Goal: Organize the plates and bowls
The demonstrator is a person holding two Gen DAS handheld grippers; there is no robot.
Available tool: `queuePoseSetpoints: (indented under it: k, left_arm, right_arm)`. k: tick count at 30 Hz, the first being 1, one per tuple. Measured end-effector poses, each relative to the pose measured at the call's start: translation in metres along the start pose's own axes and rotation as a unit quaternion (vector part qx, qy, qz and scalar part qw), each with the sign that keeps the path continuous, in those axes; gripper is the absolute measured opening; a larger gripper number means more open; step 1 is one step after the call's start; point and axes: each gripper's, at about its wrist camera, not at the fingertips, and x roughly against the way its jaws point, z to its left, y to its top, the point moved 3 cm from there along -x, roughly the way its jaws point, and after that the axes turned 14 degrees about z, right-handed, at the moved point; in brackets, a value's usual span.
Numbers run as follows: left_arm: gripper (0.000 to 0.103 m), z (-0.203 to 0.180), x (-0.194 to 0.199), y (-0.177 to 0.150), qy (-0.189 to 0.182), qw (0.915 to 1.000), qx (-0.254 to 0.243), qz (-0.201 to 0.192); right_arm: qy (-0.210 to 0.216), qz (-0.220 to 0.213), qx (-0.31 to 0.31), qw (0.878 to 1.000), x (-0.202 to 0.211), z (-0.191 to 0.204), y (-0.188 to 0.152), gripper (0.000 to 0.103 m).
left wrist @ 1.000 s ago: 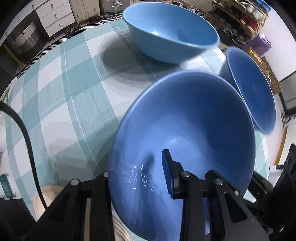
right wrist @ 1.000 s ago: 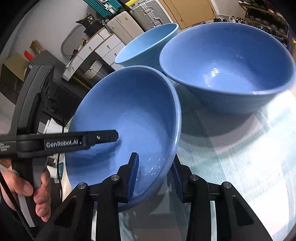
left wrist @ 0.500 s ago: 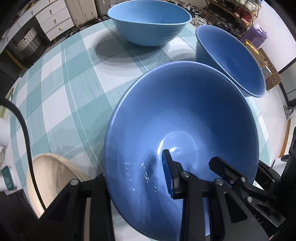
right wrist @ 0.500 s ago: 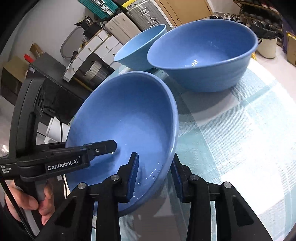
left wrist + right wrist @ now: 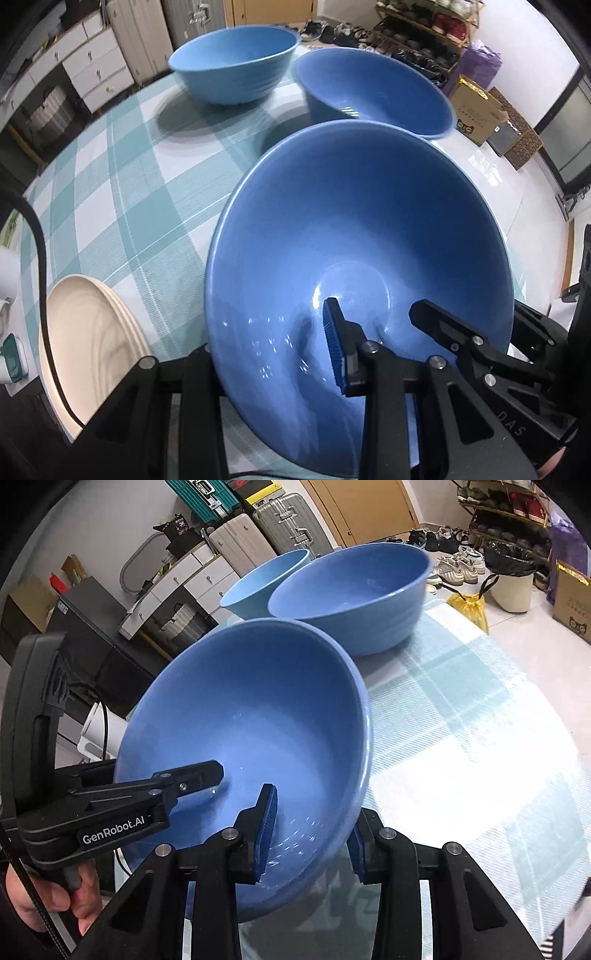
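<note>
While both tongs were clamped on the same held bowl (image 5: 354,236), we carried it tilted above the checked tablecloth (image 5: 110,206). Our left gripper (image 5: 273,365) pinched the near rim, one blue pad inside the wall and the other finger outside it. Our right gripper (image 5: 310,834) bit the rim a little way round in the same manner, and in its view the left tool reached into the bowl from the side, a hand (image 5: 55,904) wrapped around its handle.

Beyond the held bowl, two more blue bowls stood on the table: a darker second bowl (image 5: 373,92) close to its far rim, and a paler far bowl (image 5: 236,62) behind and to the left. A stack of cream plates (image 5: 85,339) sat at the table's near left edge.

We judged the risks plain enough. Glazed walls are slick, so two thin rim grips pulling unevenly could let the bowl twist and slip. Swinging it forward while tilted could knock its far rim against the second bowl.
</note>
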Motion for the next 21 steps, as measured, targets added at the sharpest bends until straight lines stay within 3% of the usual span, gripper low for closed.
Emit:
queuePoseSetpoints:
  k: [15,21]
  left_arm:
    - [0.032,-0.034,-0.013,-0.014,-0.024,0.9994,0.001,-0.024]
    - [0.036,-0.04,-0.019,-0.018,-0.013,0.9996,0.003,-0.025]
  right_arm:
    - [-0.017,-0.002,-0.003,1.0,0.008,-0.027,-0.017,0.036]
    - [-0.02,0.002,0.003,1.0,0.006,-0.033,-0.024,0.036]
